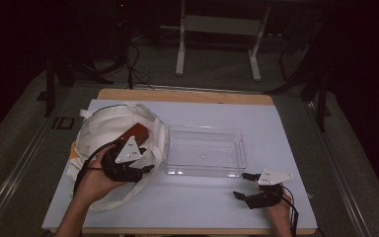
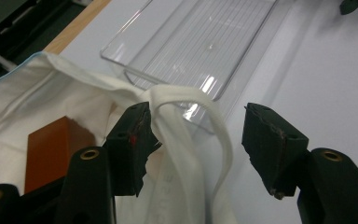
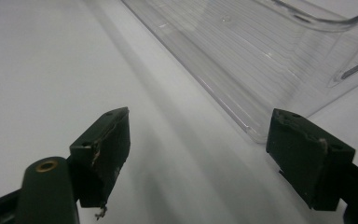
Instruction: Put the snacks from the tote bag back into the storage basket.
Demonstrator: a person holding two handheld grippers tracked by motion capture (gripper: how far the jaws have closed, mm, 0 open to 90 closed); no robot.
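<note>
A white cloth tote bag (image 1: 109,129) lies at the table's left with a reddish-brown block (image 1: 134,132) inside it. My left gripper (image 1: 148,159) is open at the bag's right rim. In the left gripper view the bag's strap (image 2: 182,100) loops up between the open jaws of the left gripper (image 2: 198,116), resting against the left pad, and the block (image 2: 50,148) lies low at the left. A clear plastic bin (image 1: 205,150) stands empty mid-table. My right gripper (image 1: 243,186) is open over bare mat in front of the bin's right corner, and the right gripper view (image 3: 200,119) shows nothing between its jaws.
A white mat (image 1: 197,197) covers the wooden table (image 1: 187,96). The bin's wall (image 3: 261,70) runs just ahead of the right gripper. Beyond the table, a white desk frame (image 1: 217,39) and cables (image 1: 135,64) are on the dark floor.
</note>
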